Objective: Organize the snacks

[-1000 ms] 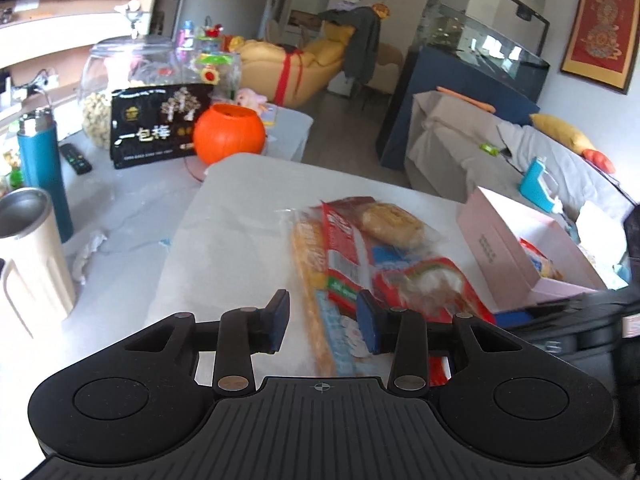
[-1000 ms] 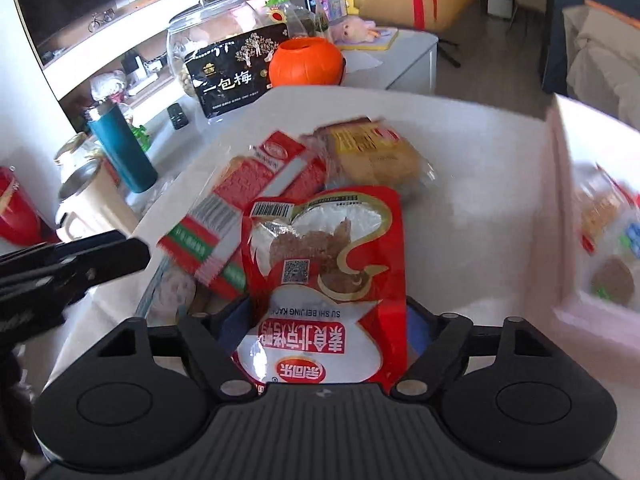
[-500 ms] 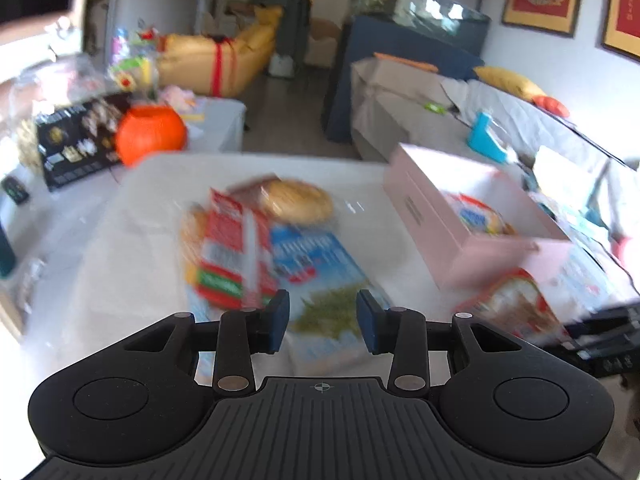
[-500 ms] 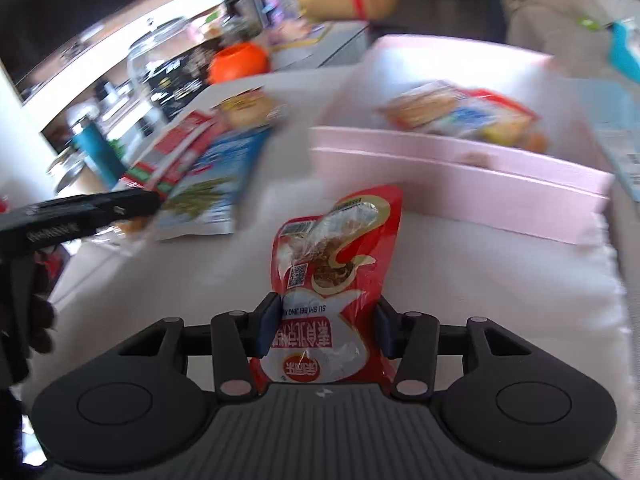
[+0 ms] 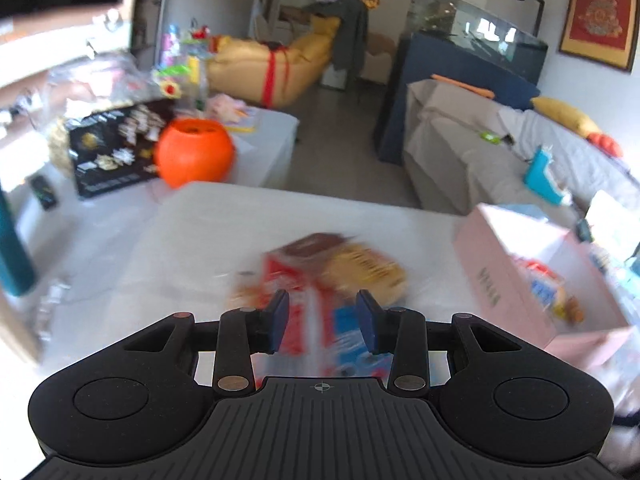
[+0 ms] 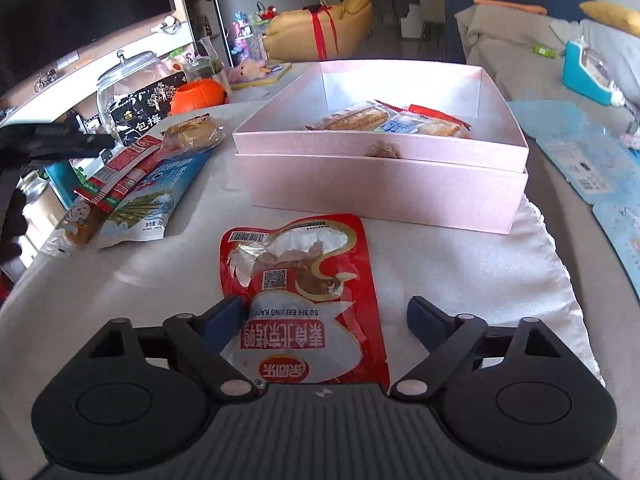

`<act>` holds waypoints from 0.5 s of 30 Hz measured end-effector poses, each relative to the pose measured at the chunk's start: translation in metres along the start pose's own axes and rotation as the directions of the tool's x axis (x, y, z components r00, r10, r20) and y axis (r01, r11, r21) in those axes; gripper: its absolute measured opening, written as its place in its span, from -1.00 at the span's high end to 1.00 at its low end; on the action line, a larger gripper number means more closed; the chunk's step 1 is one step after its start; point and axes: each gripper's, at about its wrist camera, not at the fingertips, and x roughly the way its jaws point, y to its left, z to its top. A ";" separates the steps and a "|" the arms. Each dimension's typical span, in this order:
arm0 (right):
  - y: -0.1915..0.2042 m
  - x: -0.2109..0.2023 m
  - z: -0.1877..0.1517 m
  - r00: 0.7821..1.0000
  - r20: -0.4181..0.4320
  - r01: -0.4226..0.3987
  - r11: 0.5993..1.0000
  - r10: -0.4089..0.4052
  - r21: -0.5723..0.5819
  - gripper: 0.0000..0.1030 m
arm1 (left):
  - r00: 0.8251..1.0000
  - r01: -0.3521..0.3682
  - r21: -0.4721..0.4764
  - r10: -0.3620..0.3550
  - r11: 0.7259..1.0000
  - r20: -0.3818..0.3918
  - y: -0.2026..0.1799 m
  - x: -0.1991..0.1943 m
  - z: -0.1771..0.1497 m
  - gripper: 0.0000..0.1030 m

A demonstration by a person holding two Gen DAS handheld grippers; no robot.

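A red pouch [image 6: 298, 292] with white lettering, a pale pink box [image 6: 384, 184], a bright orange pumpkin pot [image 5: 194, 152], blue gripper pads [image 6: 222, 318].

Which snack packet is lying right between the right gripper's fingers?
The red pouch. It lies flat on the white cloth between the open right gripper, alone; the other loose packets are piled farther left, and some sit in the pink box.

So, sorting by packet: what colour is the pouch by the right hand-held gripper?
Red pouch with white panels; right wrist view shows it best.
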 end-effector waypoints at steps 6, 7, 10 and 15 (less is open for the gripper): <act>0.011 0.002 -0.006 0.999 0.029 0.039 0.998 -0.038 -0.055 -0.87 | 0.986 -0.066 -0.084 0.052 0.994 -0.160 -0.024 0.062 0.034 0.18; 0.009 0.001 -0.006 0.999 0.030 0.033 0.998 -0.032 -0.048 -0.87 | 0.981 -0.102 -0.057 0.091 0.993 -0.174 -0.029 0.074 0.038 0.17; 0.007 0.001 -0.006 0.999 0.031 0.023 0.999 -0.021 -0.047 -0.91 | 0.976 -0.142 0.012 0.142 0.990 -0.164 -0.042 0.099 0.040 -0.11; 0.014 0.003 -0.008 0.999 0.029 0.043 0.996 -0.041 -0.078 -0.93 | 0.976 -0.141 -0.005 0.138 0.990 -0.166 -0.043 0.107 0.044 -0.12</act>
